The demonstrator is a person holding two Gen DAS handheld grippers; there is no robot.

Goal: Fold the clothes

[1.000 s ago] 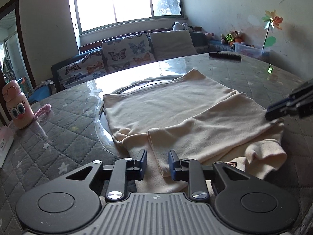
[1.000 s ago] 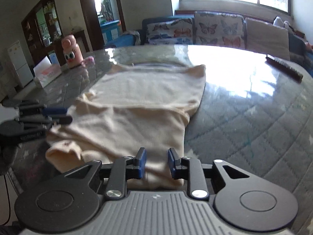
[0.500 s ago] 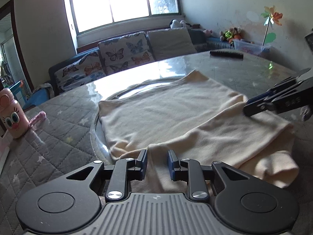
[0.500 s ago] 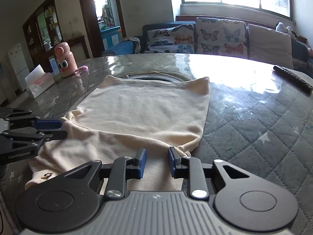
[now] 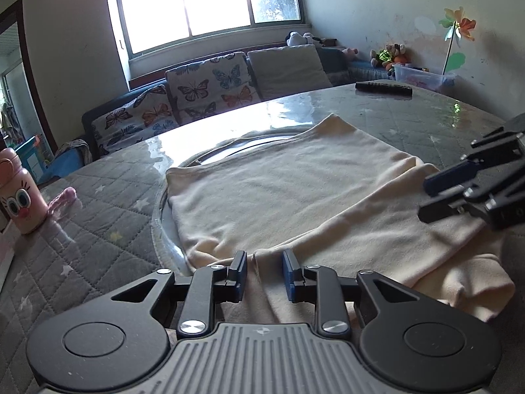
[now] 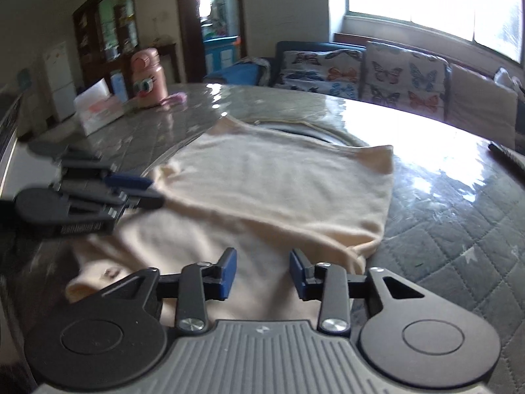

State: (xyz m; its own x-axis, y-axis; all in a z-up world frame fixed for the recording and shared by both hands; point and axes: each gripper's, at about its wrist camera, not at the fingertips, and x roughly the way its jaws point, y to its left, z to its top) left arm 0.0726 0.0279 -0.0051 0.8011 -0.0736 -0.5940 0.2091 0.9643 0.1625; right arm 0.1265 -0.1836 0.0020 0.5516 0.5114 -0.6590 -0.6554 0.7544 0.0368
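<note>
Both jaws stand parted and hold nothing. Left wrist view: my left gripper (image 5: 262,271) hovers over the near edge of the cream garment (image 5: 295,197), spread partly folded on the quilted table (image 5: 98,229); my right gripper (image 5: 436,197) hangs at its right side. Right wrist view: same cloth, near. Soft, light and limp, I judge; best pinched at the near hem corners.
</note>
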